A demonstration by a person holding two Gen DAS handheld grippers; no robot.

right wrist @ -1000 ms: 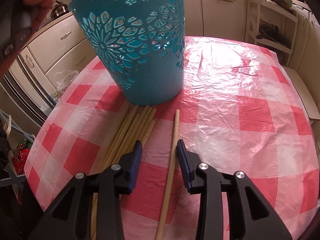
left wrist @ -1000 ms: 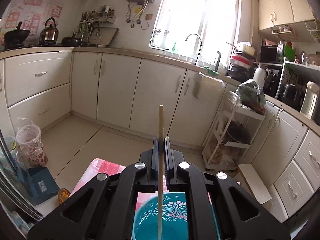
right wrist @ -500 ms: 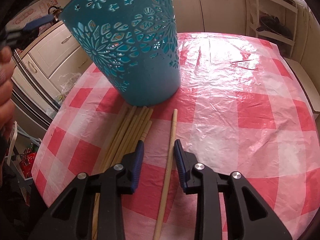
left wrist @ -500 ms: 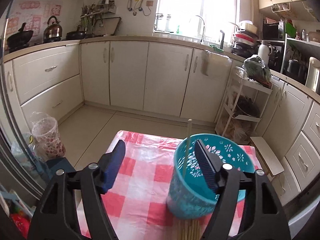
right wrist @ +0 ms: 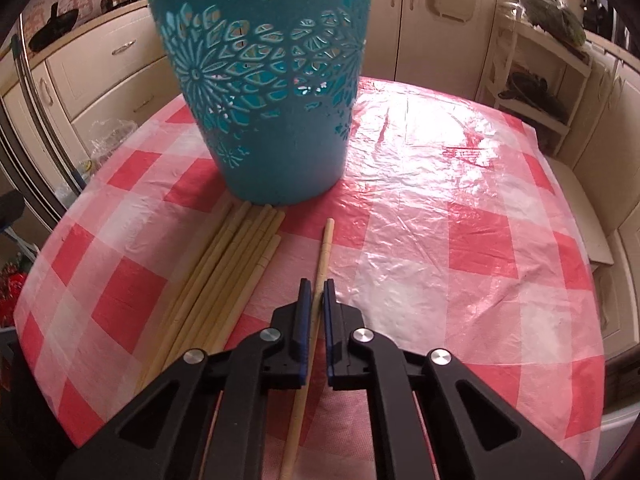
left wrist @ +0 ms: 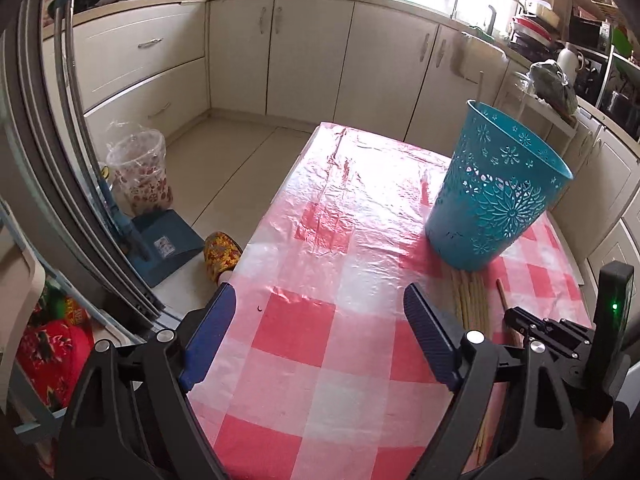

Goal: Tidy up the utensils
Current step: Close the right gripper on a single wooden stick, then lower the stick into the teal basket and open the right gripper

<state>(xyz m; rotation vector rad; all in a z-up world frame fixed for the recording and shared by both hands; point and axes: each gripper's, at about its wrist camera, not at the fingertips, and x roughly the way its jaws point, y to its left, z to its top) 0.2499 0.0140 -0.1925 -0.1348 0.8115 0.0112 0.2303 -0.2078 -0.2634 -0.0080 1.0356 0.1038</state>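
A teal perforated basket (right wrist: 264,92) stands on the red-checked table; it also shows in the left wrist view (left wrist: 496,188) with one chopstick (left wrist: 479,88) sticking up from it. A bundle of several bamboo chopsticks (right wrist: 224,280) lies in front of the basket, seen also in the left wrist view (left wrist: 470,300). My right gripper (right wrist: 316,300) is shut on a single chopstick (right wrist: 322,256) that lies on the cloth right of the bundle. My left gripper (left wrist: 320,320) is open and empty above the table's left part.
The table (left wrist: 340,208) carries a glossy plastic cover. A patterned bin (left wrist: 140,176) and a blue dustpan (left wrist: 164,248) are on the floor to the left. Kitchen cabinets (left wrist: 304,52) run behind. A white rack (right wrist: 532,80) stands right of the table.
My left gripper let go of its chopstick into the basket, opened wide and drew back to the left. My right gripper closed on the single chopstick on the cloth.
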